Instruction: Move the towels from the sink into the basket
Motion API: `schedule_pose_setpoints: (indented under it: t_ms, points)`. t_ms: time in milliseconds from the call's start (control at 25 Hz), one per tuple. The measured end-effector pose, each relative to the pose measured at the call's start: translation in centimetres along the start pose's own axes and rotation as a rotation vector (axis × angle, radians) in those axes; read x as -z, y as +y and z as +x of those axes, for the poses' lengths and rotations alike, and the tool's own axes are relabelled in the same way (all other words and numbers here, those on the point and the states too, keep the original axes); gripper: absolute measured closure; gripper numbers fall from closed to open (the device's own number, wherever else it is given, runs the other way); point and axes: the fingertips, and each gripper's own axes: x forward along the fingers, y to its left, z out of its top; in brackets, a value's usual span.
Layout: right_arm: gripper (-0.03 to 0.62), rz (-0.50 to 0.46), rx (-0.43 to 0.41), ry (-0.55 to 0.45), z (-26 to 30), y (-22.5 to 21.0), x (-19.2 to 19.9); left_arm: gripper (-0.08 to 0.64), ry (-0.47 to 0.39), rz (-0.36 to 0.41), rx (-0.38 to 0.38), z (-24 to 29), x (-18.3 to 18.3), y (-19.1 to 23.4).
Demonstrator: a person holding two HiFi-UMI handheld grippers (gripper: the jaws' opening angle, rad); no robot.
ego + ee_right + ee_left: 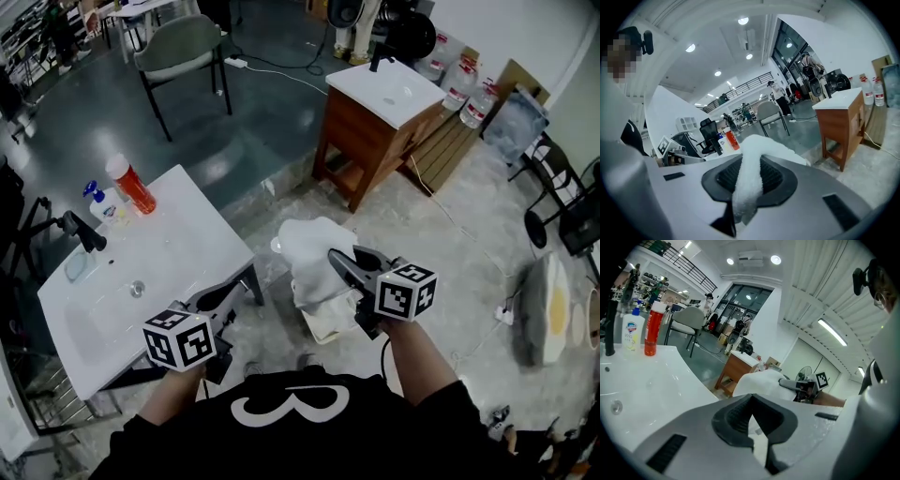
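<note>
A wide workshop with a grey and pale stone floor (450, 244) spreads out below, a chair (183, 47) and a wooden vanity (384, 112) further off. The white sink (178, 244) stands at the left, with its tap (82, 230), a soap bottle (103, 202) and a red bottle (131, 185) along the far edge.

The right tongs (339, 262) are clamped on a white towel (314, 253). In the right gripper view a bunched fold of it runs straight between the pads, which sit close together on the cloth. The towel hangs in the air beside the sink, clear of it and over the floor. Under it a cream-coloured thing (326, 328) shows in part; it may be the basket, but the towel hides too much of it to say.

The left tongs (217, 298) hang low by the sink's near corner. Their tips are drawn together with only a sliver between the pads, and they grip nothing.

The basin looks bare: only the drain (138, 289) shows, and no towel. So this towel seems to be the last out of the sink, or the only one. What is left, as I judge it, is to lower it into the basket and let go. Whether other towels already lie there cannot be seen.
</note>
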Motion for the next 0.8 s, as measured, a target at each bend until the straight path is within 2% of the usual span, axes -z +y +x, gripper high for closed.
schedule_pose_setpoints:
  t_ms: [200,360,520,680,800]
  points:
    - [0.518,0.028,0.056,0.045,-1.5,-5.1,2.8,0.555,0.058,0.005,-0.008,3.3,1.8,-1.4]
    - [0.518,0.063,0.092,0.102,-1.4,-9.4,6.2,0.555,0.073,-0.009,0.01,6.5,3.0,-1.9]
    - [0.525,0.111,0.109,0.138,-1.0,-13.3,10.0,0.555,0.114,-0.04,-0.024,9.4,5.1,-1.0]
    - [0.538,0.008,0.161,0.316,-0.1,-17.3,15.9,0.555,0.148,-0.078,-0.049,12.3,8.0,0.1]
    - [0.538,0.034,0.189,0.418,0.5,-20.3,21.3,0.555,0.173,-0.095,-0.068,13.8,10.1,0.9]
